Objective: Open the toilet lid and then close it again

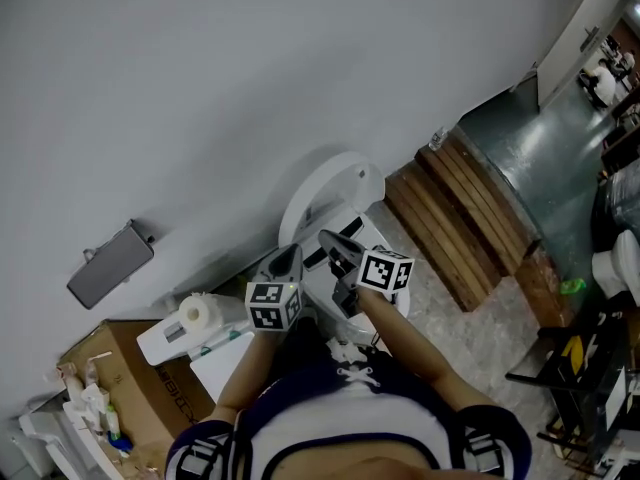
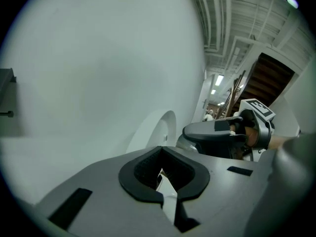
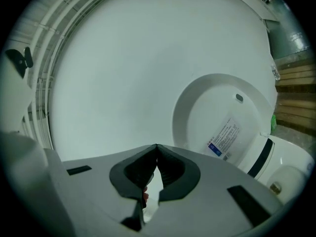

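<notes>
The round white plastic toilet lid [image 3: 217, 113] stands upright against the pale wall [image 3: 123, 73]. My left gripper [image 2: 161, 151] and right gripper [image 3: 156, 147] both have jaws together, empty. The lid looks light, stiff and slippery to me — I'd hook its top rim and lower it gently.

The person wears a dark navy top [image 1: 330, 393] with white panels and a white lace [image 1: 356, 374] criss-crossed at the front. The sleeve ends carry navy-and-white striped bands [image 1: 203, 452]. The left gripper [image 1: 287, 260] and the right gripper [image 1: 337, 242] are built alike, with smooth matt grey plastic jaws lined with black ribbed pads [image 3: 180, 177]. Small black rectangular insets [image 3: 244, 199] are set into each shell, and each bears a white cube with black square markers [image 1: 385, 271].
</notes>
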The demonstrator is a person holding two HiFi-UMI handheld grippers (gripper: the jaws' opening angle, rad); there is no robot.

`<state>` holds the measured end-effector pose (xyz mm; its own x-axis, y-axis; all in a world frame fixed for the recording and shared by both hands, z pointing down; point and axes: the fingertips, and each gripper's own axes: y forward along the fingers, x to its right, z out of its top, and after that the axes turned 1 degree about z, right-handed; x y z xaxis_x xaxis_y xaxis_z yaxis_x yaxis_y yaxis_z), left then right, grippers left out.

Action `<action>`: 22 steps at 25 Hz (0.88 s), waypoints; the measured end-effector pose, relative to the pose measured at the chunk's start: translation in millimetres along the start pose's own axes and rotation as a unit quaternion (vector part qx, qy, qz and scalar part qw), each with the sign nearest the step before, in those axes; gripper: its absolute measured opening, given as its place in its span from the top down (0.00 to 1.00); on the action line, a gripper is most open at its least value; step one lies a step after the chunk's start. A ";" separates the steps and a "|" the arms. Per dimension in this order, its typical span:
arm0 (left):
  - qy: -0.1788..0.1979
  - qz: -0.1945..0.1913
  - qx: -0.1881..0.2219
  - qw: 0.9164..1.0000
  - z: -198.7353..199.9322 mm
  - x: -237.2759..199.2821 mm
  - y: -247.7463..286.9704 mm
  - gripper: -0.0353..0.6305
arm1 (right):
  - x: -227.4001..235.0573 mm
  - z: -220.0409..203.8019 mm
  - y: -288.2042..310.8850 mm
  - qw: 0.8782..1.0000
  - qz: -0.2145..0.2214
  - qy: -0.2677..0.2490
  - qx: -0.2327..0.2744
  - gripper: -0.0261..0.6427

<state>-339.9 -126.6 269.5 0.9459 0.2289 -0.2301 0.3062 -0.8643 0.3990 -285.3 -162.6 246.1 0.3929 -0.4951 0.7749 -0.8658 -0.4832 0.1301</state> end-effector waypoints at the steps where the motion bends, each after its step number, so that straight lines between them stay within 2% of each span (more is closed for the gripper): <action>1: -0.002 0.004 -0.001 1.000 -0.2 -2.0 -1.0 0.94 | 0.5 0.5 1.9 1.000 -0.002 -0.005 -0.005 0.95; 6: -0.013 0.013 -0.004 1.000 -2.8 -12.8 -1.3 0.94 | 9.7 6.8 19.6 0.999 -0.019 -0.032 -0.029 0.95; 12: -0.023 0.016 -0.006 1.000 -4.4 -23.0 1.4 0.94 | 19.0 16.0 42.9 0.998 -0.041 -0.020 -0.050 0.94; 13: -0.025 0.016 -0.006 1.000 -4.2 -24.5 2.5 0.94 | 19.9 17.8 46.4 0.998 -0.041 -0.017 -0.051 0.93; 15: -0.025 0.014 -0.006 1.000 -3.1 -27.5 5.0 0.94 | 21.9 21.2 53.7 0.998 -0.040 -0.012 -0.052 0.81; 22: -0.028 0.007 -0.017 0.999 -5.5 -34.6 9.3 0.94 | 25.7 28.3 72.2 0.998 -0.046 -0.005 -0.050 0.81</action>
<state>-369.1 -140.1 286.1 0.9430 0.1899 -0.2733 0.2968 -0.8513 0.4327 -328.9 -230.6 257.9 0.4744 -0.4595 0.7508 -0.8525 -0.4524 0.2618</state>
